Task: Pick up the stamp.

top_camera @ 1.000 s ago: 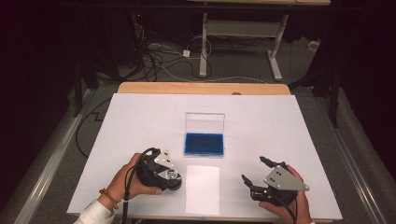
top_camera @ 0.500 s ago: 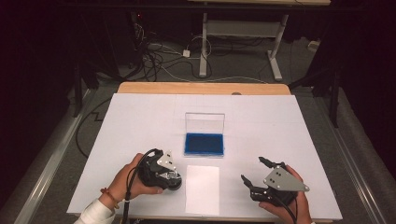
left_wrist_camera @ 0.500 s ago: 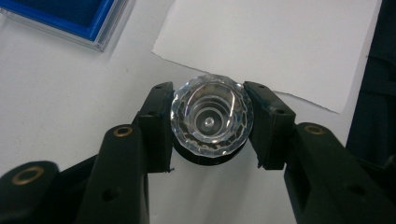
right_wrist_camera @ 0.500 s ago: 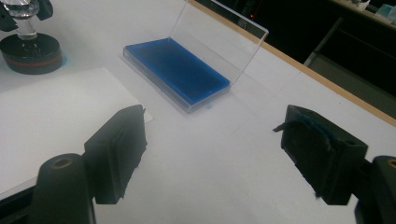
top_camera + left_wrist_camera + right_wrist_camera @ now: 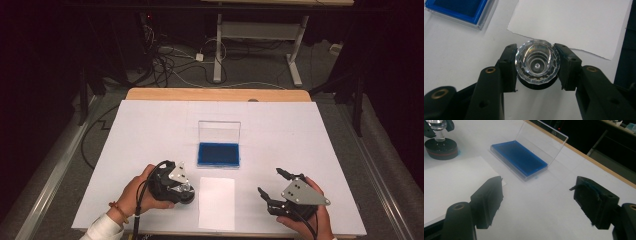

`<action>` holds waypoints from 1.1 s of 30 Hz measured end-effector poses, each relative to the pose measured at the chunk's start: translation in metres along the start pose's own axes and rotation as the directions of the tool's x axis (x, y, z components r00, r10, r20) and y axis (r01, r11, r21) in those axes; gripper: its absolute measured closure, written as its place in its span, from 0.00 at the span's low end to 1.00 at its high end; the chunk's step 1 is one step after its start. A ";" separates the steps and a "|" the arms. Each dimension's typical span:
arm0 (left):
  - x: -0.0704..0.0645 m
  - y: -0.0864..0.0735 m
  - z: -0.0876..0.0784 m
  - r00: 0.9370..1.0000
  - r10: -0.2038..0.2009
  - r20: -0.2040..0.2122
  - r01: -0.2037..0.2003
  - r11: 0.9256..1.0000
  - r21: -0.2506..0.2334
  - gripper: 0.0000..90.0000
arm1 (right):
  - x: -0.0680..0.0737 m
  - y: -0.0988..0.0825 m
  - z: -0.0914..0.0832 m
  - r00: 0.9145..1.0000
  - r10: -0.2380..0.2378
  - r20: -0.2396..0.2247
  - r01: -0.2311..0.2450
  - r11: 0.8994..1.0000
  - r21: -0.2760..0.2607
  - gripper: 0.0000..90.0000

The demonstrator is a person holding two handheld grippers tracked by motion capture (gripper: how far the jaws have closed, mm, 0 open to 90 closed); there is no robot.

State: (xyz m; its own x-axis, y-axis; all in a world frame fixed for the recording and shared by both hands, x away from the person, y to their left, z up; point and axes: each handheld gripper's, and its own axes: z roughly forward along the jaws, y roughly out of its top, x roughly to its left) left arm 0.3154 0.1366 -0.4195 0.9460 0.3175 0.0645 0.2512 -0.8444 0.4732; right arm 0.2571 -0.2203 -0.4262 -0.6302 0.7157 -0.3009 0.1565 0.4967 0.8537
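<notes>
A stamp with a round black base (image 5: pixel 440 145) and a clear faceted knob (image 5: pixel 537 62) stands on the white table just left of a white paper sheet (image 5: pixel 216 202). My left gripper (image 5: pixel 184 192) is shut on the knob, one pad pressed against each side of it (image 5: pixel 537 66). An open blue ink pad (image 5: pixel 218 154) lies beyond the sheet, its clear lid (image 5: pixel 219 131) raised. My right gripper (image 5: pixel 269 181) rests at the sheet's right with its jaws wide; they have just been closing, with nothing between them (image 5: pixel 536 195).
The table's wooden far edge (image 5: pixel 215 94) runs behind the white cover (image 5: pixel 150 130). Past it are cables and desk legs on the floor. The ink pad (image 5: pixel 520 158) lies ahead of the right jaws, and the paper (image 5: pixel 451 185) to their left.
Both hands stay in place. The left jaws have drawn in around the stamp's knob. The right jaws stand slightly narrower than before.
</notes>
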 end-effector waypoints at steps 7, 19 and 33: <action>0.003 -0.003 0.000 1.000 -0.018 0.001 0.018 0.999 -0.031 0.61 | 0.000 0.000 0.001 1.000 -0.005 -0.007 0.005 1.000 -0.002 0.25; 0.010 -0.010 -0.013 0.997 -0.054 -0.048 0.048 0.992 -0.118 0.61 | -0.004 -0.001 0.004 1.000 0.002 -0.011 -0.002 1.000 -0.001 0.25; 0.015 -0.020 -0.029 0.990 -0.066 -0.122 0.036 0.972 -0.234 0.61 | -0.007 -0.003 0.003 1.000 0.012 0.012 -0.012 1.000 0.020 0.25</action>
State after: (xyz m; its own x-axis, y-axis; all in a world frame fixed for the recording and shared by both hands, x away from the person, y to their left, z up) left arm 0.3185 0.1708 -0.4026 0.8954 0.4227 0.1397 0.2301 -0.7079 0.6677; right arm 0.2634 -0.2249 -0.4279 -0.6190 0.7274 -0.2962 0.1790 0.4979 0.8486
